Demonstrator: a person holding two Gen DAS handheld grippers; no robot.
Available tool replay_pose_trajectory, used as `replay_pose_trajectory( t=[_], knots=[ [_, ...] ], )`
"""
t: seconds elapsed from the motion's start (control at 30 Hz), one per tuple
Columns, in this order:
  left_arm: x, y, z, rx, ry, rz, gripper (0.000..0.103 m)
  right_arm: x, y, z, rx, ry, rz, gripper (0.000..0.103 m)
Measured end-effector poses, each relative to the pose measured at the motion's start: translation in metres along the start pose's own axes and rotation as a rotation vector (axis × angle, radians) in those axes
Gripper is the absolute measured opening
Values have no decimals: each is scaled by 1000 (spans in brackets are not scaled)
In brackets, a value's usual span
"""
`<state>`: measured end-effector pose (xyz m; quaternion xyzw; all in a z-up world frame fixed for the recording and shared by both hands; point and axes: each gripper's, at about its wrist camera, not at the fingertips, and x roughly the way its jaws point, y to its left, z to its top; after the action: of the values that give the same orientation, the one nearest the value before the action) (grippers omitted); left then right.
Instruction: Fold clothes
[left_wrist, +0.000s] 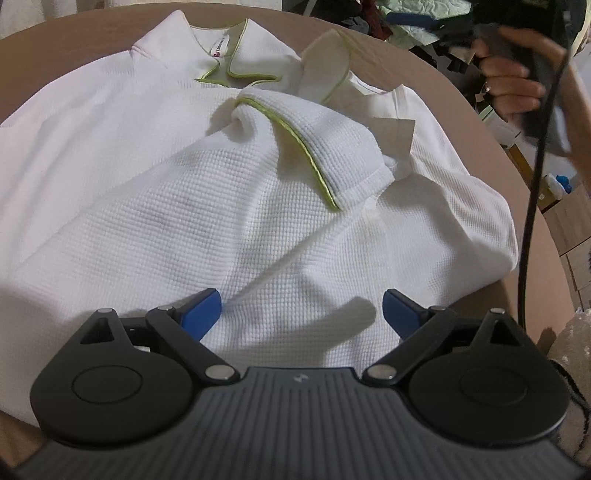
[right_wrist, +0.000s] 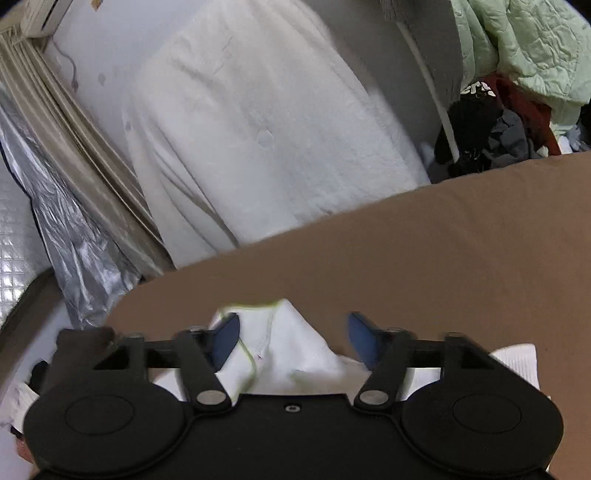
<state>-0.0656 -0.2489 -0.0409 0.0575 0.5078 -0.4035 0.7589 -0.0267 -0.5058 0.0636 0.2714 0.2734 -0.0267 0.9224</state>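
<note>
So the white waffle-knit shirt (left_wrist: 229, 206) was spread across the brown bench (left_wrist: 480, 122), covering most of it in the left wrist view. Collar at the far end, hem at the near end, so its long axis ran near-to-far, tilted a bit to the left. The collar (left_wrist: 236, 62) had lime-green piping and sat far left of centre with a small label showing inside. Just right of that, a sleeve (left_wrist: 314, 147) with the same green trim was flopped inward over the chest, all bunched and wrinkly. The left gripper (left_wrist: 302, 314) hovered over the near hem, jaws spread wide, nothing between them. Far right, a hand (left_wrist: 513, 85) was wrapped around the other tool's handle.

In the right wrist view, the right gripper (right_wrist: 293, 338) also had its jaws apart, with a green-edged bit of the shirt (right_wrist: 291, 343) below them, clothes pile (right_wrist: 517, 92) off far right.
</note>
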Motion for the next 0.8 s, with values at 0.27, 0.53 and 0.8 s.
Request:
replay_pose_trajectory(
  t=[0.27,0.53,0.8],
  knots=[
    [9,-36,-6,160,32,128,103,-61,7,-74,-38,158,91,72],
    [27,-79,-24,335,67,370,76,-60,-12,-111,17,254,66,74],
    [-35,-80,-4,315,-55,322,22,-59,-32,-114,146,234,112,74]
  ],
)
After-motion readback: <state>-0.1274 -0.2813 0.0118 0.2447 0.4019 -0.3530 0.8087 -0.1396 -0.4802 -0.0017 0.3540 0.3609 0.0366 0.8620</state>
